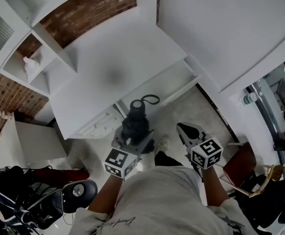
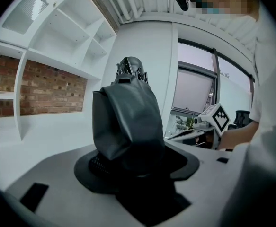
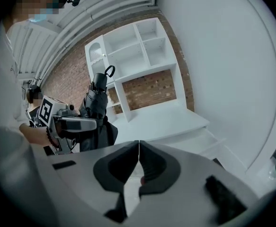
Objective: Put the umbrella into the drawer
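A folded black umbrella [image 1: 136, 117] stands upright in my left gripper [image 1: 135, 133], which is shut on its fabric-wrapped body; its handle and strap loop [image 1: 149, 100] point toward the desk. In the left gripper view the umbrella [image 2: 126, 126] fills the space between the jaws. My right gripper [image 1: 184, 130] hangs beside it, to the right, with jaws closed together and nothing between them [image 3: 138, 162]. Just ahead of both grippers, an open white drawer [image 1: 169, 84] juts out from under the white desk top [image 1: 118, 62]. The right gripper view shows the umbrella [image 3: 97, 103] and the drawer [image 3: 211, 140].
A white shelf unit [image 1: 34, 58] stands at the desk's left against a brick wall. Black bags [image 1: 25, 195] lie on the floor at lower left. A brown chair [image 1: 240, 165] is at lower right. A shut drawer front [image 1: 99, 122] lies left of the umbrella.
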The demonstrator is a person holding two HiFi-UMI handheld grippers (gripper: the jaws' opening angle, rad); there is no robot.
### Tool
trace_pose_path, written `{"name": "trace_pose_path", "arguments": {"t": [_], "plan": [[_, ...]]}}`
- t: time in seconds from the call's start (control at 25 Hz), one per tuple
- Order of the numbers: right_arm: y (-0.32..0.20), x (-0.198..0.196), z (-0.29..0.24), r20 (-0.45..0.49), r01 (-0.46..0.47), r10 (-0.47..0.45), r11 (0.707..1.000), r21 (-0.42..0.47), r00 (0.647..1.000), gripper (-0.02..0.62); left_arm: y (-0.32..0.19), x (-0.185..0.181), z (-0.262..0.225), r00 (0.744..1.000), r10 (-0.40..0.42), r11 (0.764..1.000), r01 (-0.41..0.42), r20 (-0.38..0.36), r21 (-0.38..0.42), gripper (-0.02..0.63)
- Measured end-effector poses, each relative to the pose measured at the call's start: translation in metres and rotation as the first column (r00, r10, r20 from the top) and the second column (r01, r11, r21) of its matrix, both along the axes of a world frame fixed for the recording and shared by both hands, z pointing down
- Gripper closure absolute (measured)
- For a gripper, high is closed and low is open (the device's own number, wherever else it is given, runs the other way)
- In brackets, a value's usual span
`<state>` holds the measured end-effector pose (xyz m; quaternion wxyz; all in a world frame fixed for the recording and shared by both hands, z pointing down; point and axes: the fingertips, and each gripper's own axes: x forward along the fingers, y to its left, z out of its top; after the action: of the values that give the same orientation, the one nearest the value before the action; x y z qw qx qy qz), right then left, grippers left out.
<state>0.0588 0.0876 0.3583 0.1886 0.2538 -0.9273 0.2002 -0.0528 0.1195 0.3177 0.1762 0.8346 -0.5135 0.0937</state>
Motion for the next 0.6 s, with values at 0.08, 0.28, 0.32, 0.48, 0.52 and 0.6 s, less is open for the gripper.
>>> {"name": "trace_pose_path", "arguments": {"t": [0.08,0.28,0.32,0.48,0.52,0.6], "plan": [[-0.014,0.003,0.000,0.001,0.006,-0.006,1.000,0.002,1.000,0.568,-0.012,0.003,0.001,1.000,-0.006,1.000,0.006,0.003,0.000,0.319],[-0.046,0.003,-0.003,0.012,0.048,-0.049,0.999,0.013,0.999,0.568,-0.041,0.008,0.001,0.999,-0.038,0.999,0.038,0.010,0.004,0.319],[-0.052,0.003,-0.005,0.014,0.059,-0.059,0.998,0.018,0.998,0.568,-0.046,0.009,0.001,0.999,-0.045,0.999,0.045,0.012,0.004,0.319],[-0.075,0.004,-0.010,0.015,0.090,-0.091,0.995,0.042,0.996,0.568,-0.066,0.011,-0.001,0.998,-0.069,0.997,0.069,0.012,0.020,0.319],[-0.080,0.005,-0.011,0.017,0.095,-0.096,0.994,0.047,0.995,0.568,-0.070,0.012,-0.002,0.997,-0.073,0.997,0.072,0.016,0.023,0.319],[-0.089,0.007,-0.013,0.020,0.103,-0.104,0.993,0.051,0.994,0.568,-0.077,0.015,-0.005,0.997,-0.079,0.996,0.079,0.023,0.028,0.319]]}}
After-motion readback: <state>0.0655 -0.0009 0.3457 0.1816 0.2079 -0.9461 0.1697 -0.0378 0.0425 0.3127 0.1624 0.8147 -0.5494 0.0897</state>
